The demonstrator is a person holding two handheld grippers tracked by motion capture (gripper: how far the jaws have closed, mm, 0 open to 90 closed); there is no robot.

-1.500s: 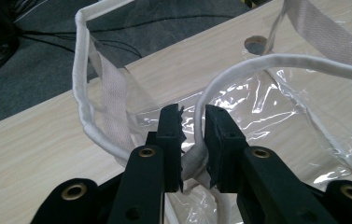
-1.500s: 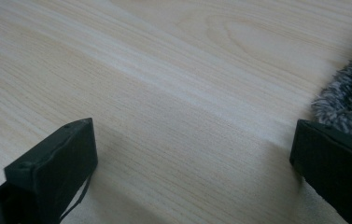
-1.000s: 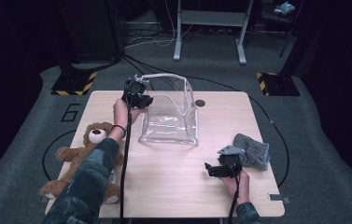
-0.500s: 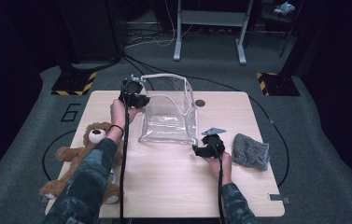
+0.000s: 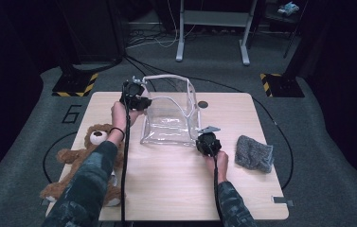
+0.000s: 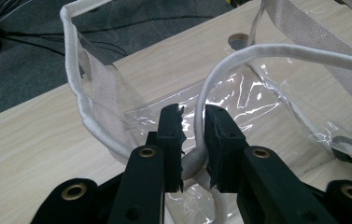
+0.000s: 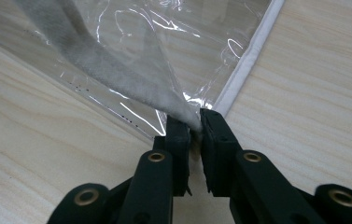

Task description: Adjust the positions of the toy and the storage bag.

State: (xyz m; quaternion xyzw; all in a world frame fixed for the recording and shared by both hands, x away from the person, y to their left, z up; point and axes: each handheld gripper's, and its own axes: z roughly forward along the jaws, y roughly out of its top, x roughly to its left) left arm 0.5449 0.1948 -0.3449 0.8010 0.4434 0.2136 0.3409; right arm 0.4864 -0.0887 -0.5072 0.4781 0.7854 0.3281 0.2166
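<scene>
Bag (image 5: 169, 120) sits mid-table; my left gripper (image 6: 193, 140) pinches its handle (image 6: 257, 53), my right gripper (image 7: 193, 128) has just closed on its corner. Next I spread it open.

Glossy clear plastic bag (image 5: 169, 120) with matt white woven cloth trim (image 6: 267, 50) sits on a pale, smooth wood-grain bench (image 5: 166, 184); beside the right gripper (image 5: 208, 142) lies rough grey knitted cloth (image 5: 254, 153).
</scene>
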